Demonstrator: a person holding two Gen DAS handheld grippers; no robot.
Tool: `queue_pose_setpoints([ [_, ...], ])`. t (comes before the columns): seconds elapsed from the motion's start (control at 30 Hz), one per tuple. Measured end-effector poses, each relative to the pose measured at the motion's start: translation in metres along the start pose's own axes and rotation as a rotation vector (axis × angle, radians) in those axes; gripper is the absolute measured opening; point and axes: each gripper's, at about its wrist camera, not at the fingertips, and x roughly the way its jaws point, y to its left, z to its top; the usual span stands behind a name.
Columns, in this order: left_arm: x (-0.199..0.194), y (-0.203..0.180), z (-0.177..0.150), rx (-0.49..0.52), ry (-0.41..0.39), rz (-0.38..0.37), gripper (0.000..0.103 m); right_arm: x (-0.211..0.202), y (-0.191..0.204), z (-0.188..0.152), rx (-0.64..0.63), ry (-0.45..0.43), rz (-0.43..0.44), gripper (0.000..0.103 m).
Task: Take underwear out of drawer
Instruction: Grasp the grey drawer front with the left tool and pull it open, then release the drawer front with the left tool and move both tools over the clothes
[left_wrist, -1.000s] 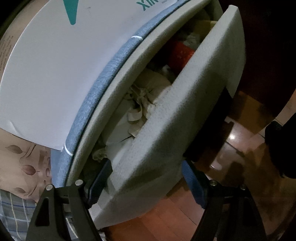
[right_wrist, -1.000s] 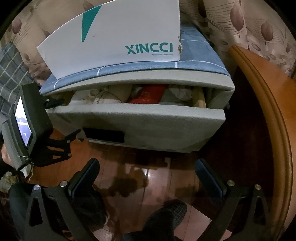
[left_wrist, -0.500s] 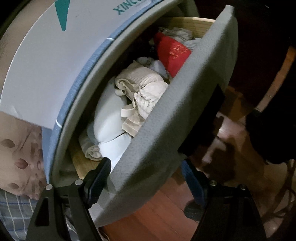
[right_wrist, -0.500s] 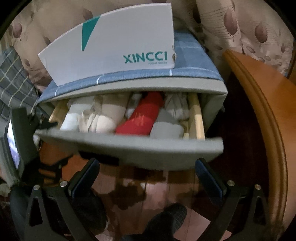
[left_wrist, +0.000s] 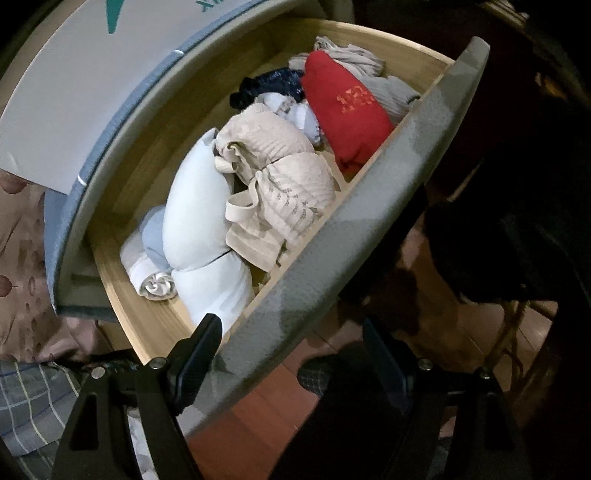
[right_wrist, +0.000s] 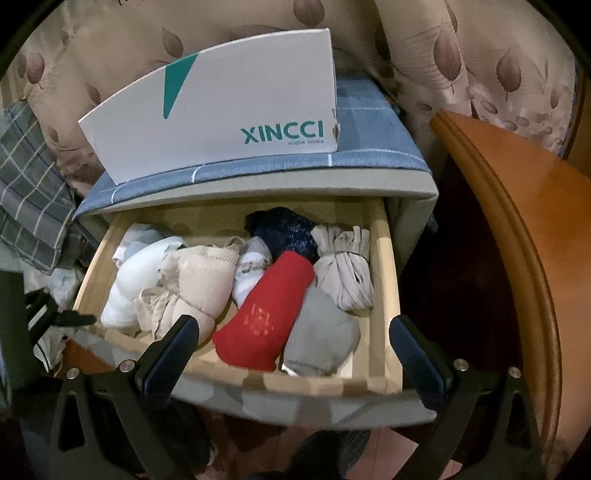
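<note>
Drawer (right_wrist: 380, 258) pulled out of grey nightstand (right_wrist: 406, 184), packed with rolled underwear: red roll (right_wrist: 266, 314) front centre, grey roll (right_wrist: 321, 332) touching its right, beige bras (right_wrist: 199, 280) and white bra (right_wrist: 144, 269) to the left. Right gripper (right_wrist: 295, 354) above drawer front, jaws wide open, empty. Left gripper (left_wrist: 291, 354) at drawer's left end, jaws wide, straddling front panel (left_wrist: 369, 240) without clamping. White box (right_wrist: 221, 107) on top
</note>
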Motion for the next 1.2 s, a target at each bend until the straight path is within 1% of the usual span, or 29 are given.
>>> queue_pose_setpoints([
  [0.1,-0.008,-0.006,0.001,-0.009,0.007,-0.029,0.080,0.005,-0.003,0.001,0.011,0.026,0.009,0.102],
  [0.13,-0.012,0.001,-0.012,-0.014,0.006,-0.038,0.080,0.008,-0.004,0.002,0.014,0.040,0.020,0.102],
  [0.23,-0.015,0.004,-0.015,-0.033,-0.002,-0.040,0.080,0.014,-0.006,0.003,0.017,0.068,0.034,0.102],
  [0.3,-0.018,0.010,-0.015,-0.064,-0.011,-0.068,0.080,0.017,-0.006,0.003,0.017,0.081,0.036,0.102],
  [0.4,-0.020,0.020,-0.017,-0.130,-0.047,-0.128,0.080,0.021,-0.007,0.004,0.018,0.108,0.044,0.102],
  [0.47,-0.015,0.029,-0.027,-0.161,-0.078,-0.134,0.080,0.025,-0.008,0.004,0.022,0.131,0.053,0.102],
  [0.5,-0.018,0.032,-0.028,-0.182,-0.098,-0.141,0.080,0.027,-0.008,0.004,0.025,0.142,0.057,0.102],
  [0.53,-0.021,0.037,-0.029,-0.213,-0.116,-0.166,0.080,0.030,-0.008,0.005,0.030,0.153,0.063,0.102],
  [0.6,-0.030,0.043,-0.030,-0.259,-0.145,-0.219,0.080,0.035,-0.007,0.005,0.040,0.176,0.075,0.099],
  [0.7,-0.048,0.054,-0.028,-0.317,-0.191,-0.237,0.080,0.043,-0.006,0.006,0.043,0.223,0.074,0.090],
  [0.73,-0.045,0.059,-0.038,-0.335,-0.207,-0.233,0.080,0.045,-0.005,0.006,0.044,0.239,0.075,0.086],
  [0.77,-0.048,0.066,-0.041,-0.359,-0.223,-0.225,0.080,0.048,-0.005,0.005,0.049,0.252,0.078,0.082],
  [0.83,-0.048,0.086,-0.053,-0.425,-0.253,-0.206,0.080,0.051,-0.005,0.005,0.058,0.271,0.082,0.077],
  [0.93,-0.047,0.110,-0.058,-0.551,-0.267,-0.140,0.080,0.057,-0.004,0.006,0.080,0.308,0.105,0.072],
  [1.0,-0.041,0.121,-0.060,-0.623,-0.264,-0.093,0.080,0.062,-0.003,0.007,0.098,0.333,0.121,0.069],
  [1.03,-0.038,0.128,-0.061,-0.645,-0.261,-0.085,0.080,0.065,-0.002,0.007,0.107,0.349,0.122,0.067],
  [1.07,-0.034,0.131,-0.061,-0.661,-0.255,-0.079,0.080,0.068,-0.002,0.007,0.121,0.364,0.123,0.064],
  [1.2,-0.021,0.139,-0.064,-0.698,-0.221,-0.049,0.080,0.082,-0.001,0.007,0.166,0.417,0.159,0.057],
])
